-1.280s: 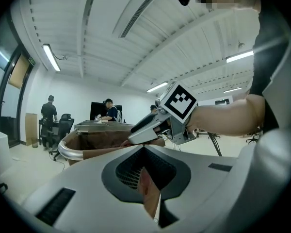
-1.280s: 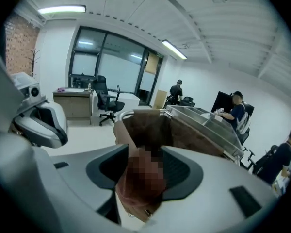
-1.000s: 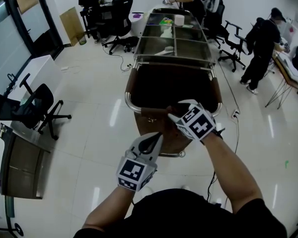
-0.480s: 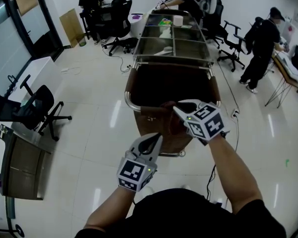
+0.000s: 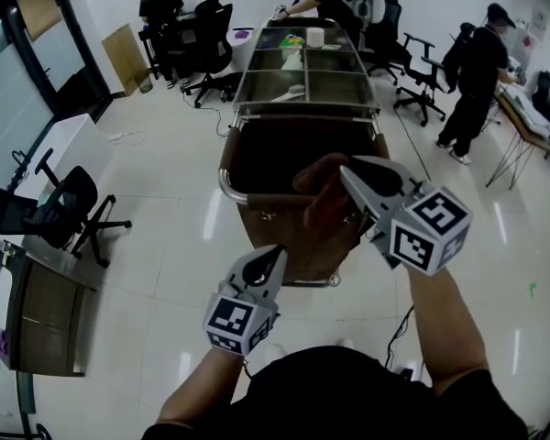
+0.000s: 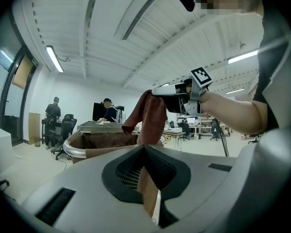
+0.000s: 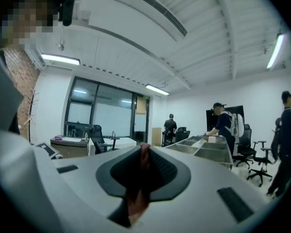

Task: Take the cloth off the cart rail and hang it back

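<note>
Right gripper (image 5: 348, 170) clamps reddish-brown fabric cloth (image 5: 323, 195) above curved chrome cart rail (image 5: 227, 191) (removal apparently done); next, drape it back.

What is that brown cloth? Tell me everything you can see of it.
The cloth is a reddish-brown, soft-looking fabric, crumpled into loose folds. Its top is pinched in the jaws of the right gripper, and the rest hangs down from there, one corner drooping to the side, over the near end of the cart by its rail. Its lower end is hidden, so whether it touches the rail cannot be told.
</note>
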A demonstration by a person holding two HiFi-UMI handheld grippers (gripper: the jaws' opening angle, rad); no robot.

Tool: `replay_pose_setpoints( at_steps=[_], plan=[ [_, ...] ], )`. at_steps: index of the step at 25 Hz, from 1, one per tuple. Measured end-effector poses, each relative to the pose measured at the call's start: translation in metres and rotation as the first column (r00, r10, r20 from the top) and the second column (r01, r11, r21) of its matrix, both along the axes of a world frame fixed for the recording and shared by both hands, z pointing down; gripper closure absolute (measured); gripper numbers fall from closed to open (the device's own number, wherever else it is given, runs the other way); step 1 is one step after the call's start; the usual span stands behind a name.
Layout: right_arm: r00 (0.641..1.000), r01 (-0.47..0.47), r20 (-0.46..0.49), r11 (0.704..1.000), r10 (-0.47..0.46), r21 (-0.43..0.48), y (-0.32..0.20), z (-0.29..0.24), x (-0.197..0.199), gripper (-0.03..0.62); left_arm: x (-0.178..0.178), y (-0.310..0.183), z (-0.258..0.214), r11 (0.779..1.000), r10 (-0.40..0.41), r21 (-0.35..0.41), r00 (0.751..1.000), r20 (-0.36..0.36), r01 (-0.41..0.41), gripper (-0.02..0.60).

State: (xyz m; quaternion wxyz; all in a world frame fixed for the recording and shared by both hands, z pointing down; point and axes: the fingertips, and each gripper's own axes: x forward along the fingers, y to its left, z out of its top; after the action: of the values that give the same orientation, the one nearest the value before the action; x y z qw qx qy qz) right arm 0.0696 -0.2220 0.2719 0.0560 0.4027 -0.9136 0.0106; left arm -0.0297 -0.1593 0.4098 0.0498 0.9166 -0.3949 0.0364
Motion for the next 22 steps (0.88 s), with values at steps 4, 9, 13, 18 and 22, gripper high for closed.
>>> replay_pose_setpoints(
  at_steps=[4,9,13,18,22],
  plan=[
    [0.999,-0.013,0.051,0.998,0.009,0.066,0.027,-0.029,0.017,0.531,0.001,0.006,-0.007,1.0,-0.003,0.008,1.0,-0.008,0.003,0.581],
    [0.991,-0.045,0.13,0.992,0.03,0.114,0.067,-0.036,0.037,0.531,0.009,0.014,-0.011,1.0,0.013,0.015,1.0,-0.02,-0.013,0.581],
    [0.995,-0.037,0.098,0.994,0.028,0.098,0.099,-0.007,0.039,0.531,0.014,0.02,-0.018,1.0,0.027,0.01,0.999,-0.042,-0.027,0.581],
    [0.994,-0.047,0.102,0.999,0.047,-0.002,0.116,0.046,0.042,0.531,0.016,0.024,-0.02,0.999,0.034,0.014,0.999,-0.04,-0.033,0.581],
    [0.99,-0.043,0.128,0.996,0.052,-0.072,0.121,0.084,0.041,0.531,0.016,0.024,-0.019,0.999,0.034,0.011,0.999,-0.041,-0.034,0.581]
  ],
)
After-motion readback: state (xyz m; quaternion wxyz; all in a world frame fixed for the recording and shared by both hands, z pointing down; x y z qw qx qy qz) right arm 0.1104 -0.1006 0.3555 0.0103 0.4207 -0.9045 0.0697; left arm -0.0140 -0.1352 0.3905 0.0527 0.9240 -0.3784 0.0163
